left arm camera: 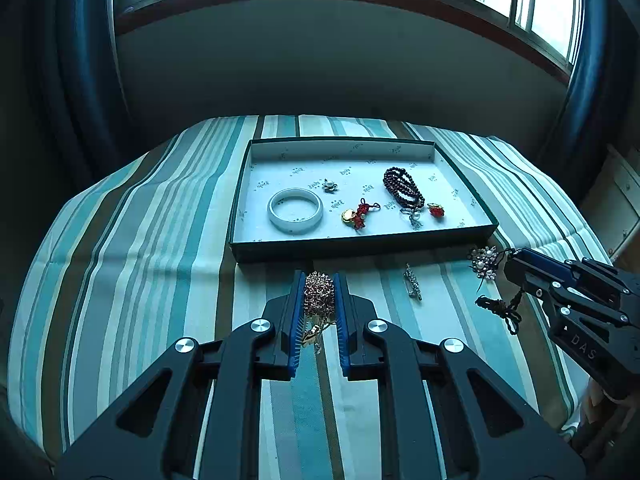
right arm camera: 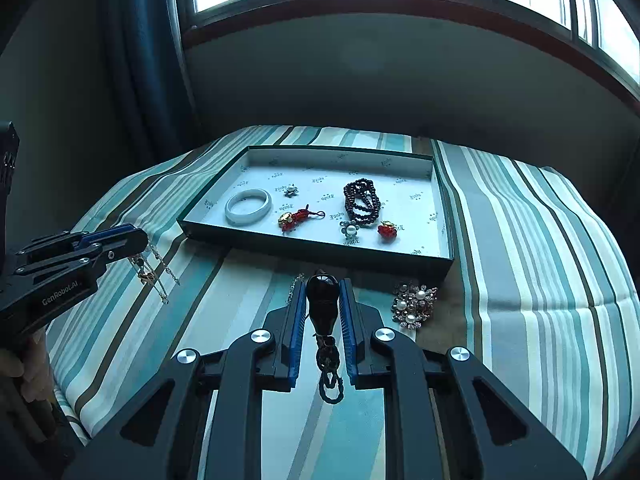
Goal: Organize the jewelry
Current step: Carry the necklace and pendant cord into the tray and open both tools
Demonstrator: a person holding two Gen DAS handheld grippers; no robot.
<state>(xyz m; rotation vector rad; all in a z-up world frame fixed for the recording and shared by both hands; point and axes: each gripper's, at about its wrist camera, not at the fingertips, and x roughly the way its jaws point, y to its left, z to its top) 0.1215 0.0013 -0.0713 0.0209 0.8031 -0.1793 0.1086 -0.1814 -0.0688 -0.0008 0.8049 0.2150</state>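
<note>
Left wrist view shows a slim silver brooch (left arm camera: 413, 287) lying on the striped bedspread (left arm camera: 132, 264) before the tray (left arm camera: 360, 246), clear of any tongs; the right wrist view nearly hides it behind its own tongs. Right wrist view alone shows fine chains (right arm camera: 154, 270) dangling from the left tongs (right arm camera: 136, 242) at the picture's left edge. Both tongs point downward over the bed, side by side. The left tongs (left arm camera: 319, 280) are clamped on a bunched gold chain necklace (left arm camera: 319, 294). The right tongs (right arm camera: 322, 286) are clamped on a dark pendant (right arm camera: 322, 300) whose knotted cord (right arm camera: 330, 376) hangs below. A pearl flower brooch (right arm camera: 414, 306) lies just right of them.
</note>
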